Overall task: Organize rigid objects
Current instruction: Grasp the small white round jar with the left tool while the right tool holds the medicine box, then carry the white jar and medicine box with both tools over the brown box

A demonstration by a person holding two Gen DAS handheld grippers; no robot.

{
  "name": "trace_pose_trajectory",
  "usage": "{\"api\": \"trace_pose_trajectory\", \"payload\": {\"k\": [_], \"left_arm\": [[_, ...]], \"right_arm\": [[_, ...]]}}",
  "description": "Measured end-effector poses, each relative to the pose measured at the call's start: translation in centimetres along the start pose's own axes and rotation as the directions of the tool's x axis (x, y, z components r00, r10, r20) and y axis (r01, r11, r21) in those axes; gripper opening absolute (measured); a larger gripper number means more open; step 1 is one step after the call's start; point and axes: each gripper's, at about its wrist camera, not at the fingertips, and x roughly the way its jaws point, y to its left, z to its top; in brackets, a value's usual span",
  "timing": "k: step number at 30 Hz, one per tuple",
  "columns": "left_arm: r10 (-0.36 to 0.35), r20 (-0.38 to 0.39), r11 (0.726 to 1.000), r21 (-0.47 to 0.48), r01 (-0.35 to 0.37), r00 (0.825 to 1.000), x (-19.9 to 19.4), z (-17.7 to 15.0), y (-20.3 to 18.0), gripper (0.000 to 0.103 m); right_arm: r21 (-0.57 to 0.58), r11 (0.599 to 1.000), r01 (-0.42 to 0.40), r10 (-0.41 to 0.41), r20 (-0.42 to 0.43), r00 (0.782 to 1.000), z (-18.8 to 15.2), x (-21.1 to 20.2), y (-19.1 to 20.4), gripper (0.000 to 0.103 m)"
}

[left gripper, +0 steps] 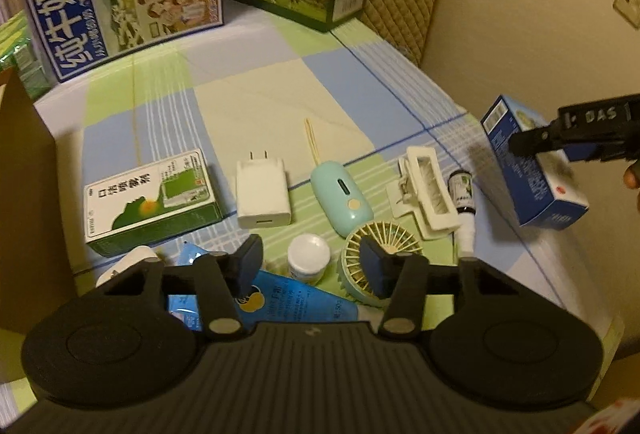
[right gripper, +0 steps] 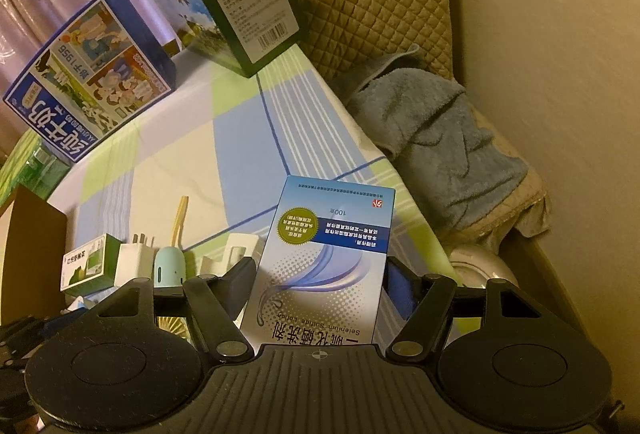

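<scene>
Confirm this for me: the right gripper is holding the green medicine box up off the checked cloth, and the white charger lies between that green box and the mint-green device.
Wrong in one respect: the right gripper holds the blue lotion box, not the green one, as the right wrist view shows. The green medicine box lies on the checked cloth. The white charger does lie between it and the mint-green device.

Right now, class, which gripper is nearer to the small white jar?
Left. The left gripper hovers directly over the white jar, which sits between its open fingers. The right gripper is off at the table's right edge, clamping the blue box.
</scene>
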Motion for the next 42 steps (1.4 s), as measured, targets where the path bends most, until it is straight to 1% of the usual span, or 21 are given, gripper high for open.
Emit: {"api": "trace_pose_trajectory", "payload": {"k": [1, 3, 8, 15, 20, 30, 35, 42], "left_arm": [[0.003, -0.010, 1.000, 0.004, -0.003, 1.000, 0.4, 0.0, 0.0, 0.039], [0.006, -0.024, 1.000, 0.008, -0.006, 1.000, 1.1, 0.1, 0.0, 0.036], [0.001, -0.043, 1.000, 0.017, 0.000, 0.999, 1.8, -0.1, -0.1, 0.035], [0.002, -0.055, 1.000, 0.006, -0.002, 0.998, 2.2, 0.0, 0.1, 0.023], [0.005, -0.055, 1.000, 0.002, -0.005, 0.998, 2.2, 0.1, 0.1, 0.023], [0.011, -0.023, 1.000, -0.002, -0.011, 1.000, 1.3, 0.4, -0.1, 0.023], [0.010, 0.013, 1.000, -0.017, -0.010, 1.000, -0.1, 0.8, 0.0, 0.023], [0.014, 0.085, 0.999, -0.051, -0.010, 0.996, -3.4, 1.1, 0.5, 0.023]], "right_arm": [[0.000, 1.000, 0.002, -0.002, -0.001, 1.000, -0.1, 0.0, -0.1, 0.066], [0.001, 1.000, 0.005, -0.005, -0.004, 1.000, -0.1, 0.0, -0.2, 0.066], [-0.003, 1.000, 0.007, -0.007, -0.013, 1.000, -0.2, 0.2, -0.2, 0.066], [-0.015, 1.000, 0.006, -0.006, -0.019, 1.000, -0.3, 0.3, 0.0, 0.066], [-0.022, 1.000, 0.005, -0.006, -0.024, 1.000, -0.4, 0.3, 0.1, 0.066], [-0.034, 0.999, 0.002, -0.002, -0.016, 1.000, -0.6, -0.2, 0.4, 0.066], [-0.049, 0.999, -0.006, 0.006, -0.005, 1.000, -0.6, -1.0, 0.9, 0.066], [-0.094, 0.995, -0.031, 0.032, 0.010, 0.999, -0.8, -2.5, 2.6, 0.066]]}}
